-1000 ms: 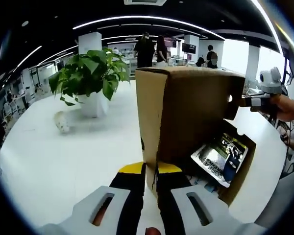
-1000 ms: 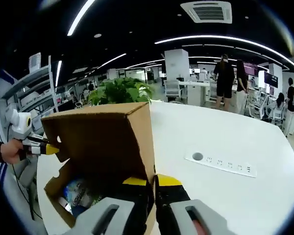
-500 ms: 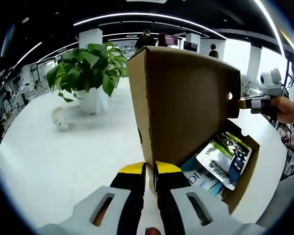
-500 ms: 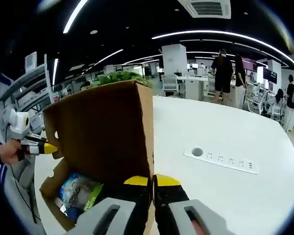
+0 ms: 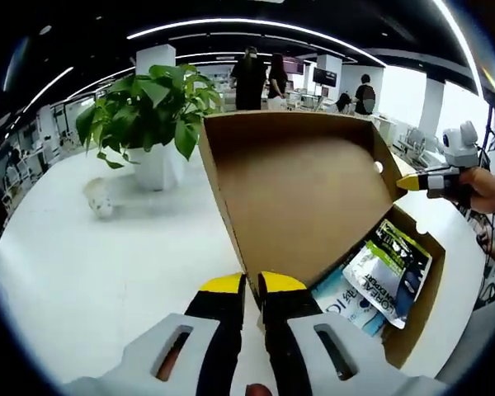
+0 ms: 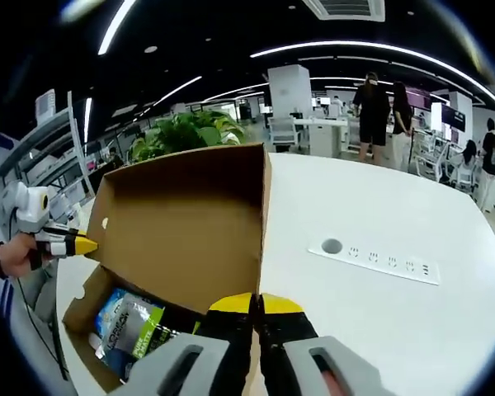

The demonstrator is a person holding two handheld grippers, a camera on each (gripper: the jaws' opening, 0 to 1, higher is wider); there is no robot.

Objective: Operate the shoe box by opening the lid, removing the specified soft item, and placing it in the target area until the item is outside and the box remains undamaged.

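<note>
We see the brown cardboard shoe box (image 5: 412,289) sitting on the white round table (image 5: 91,264) with its hinged cardboard lid (image 5: 301,190) tipped up and back, the plain inner face turned toward us. In the left gripper view, the left gripper (image 5: 249,285) has its yellow-tipped black jaws pressed together on the lid's near corner at 6 o'clock, pinching the cardboard edge between them. In the right gripper view, the right gripper (image 6: 254,304) is likewise clamped on the lid's opposite corner, jaws closed on the edge at 6 o'clock. Each gripper also appears in the other's view, at 3 o'clock and at 9 o'clock, with a hand (image 5: 487,188) behind it. Inside the open box, the soft item, a glossy printed plastic pouch (image 5: 389,271) in white, green and blue, lies flat among other packets at 4 o'clock in the left gripper view and at 8 o'clock (image 6: 128,328) in the right. A leafy green potted plant (image 5: 148,107) stands on the table at 11 o'clock, and a white power strip (image 6: 379,260) is set into the tabletop at 3 o'clock.
</note>
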